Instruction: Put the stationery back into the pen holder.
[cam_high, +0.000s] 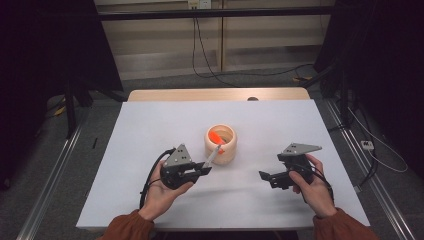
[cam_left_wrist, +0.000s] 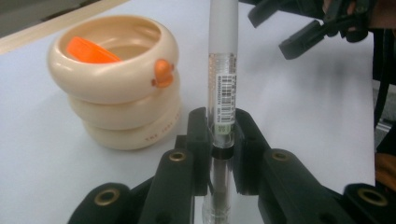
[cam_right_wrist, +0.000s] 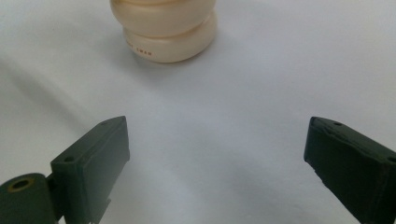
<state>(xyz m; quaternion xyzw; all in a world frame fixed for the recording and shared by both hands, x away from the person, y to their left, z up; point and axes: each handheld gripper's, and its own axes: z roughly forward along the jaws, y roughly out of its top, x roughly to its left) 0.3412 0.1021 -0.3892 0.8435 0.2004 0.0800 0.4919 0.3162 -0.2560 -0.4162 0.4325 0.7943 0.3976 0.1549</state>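
White table (cam_high: 150, 200), wooden edge (cam_high: 215, 94) at its far side, cables (cam_high: 210, 70) on floor beyond.

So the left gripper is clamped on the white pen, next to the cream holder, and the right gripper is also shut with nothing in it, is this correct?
Not quite. The right gripper is open: the right gripper view shows its jaws wide apart with only bare table between them. The rest holds: the left gripper is clamped on the white pen beside the cream holder.
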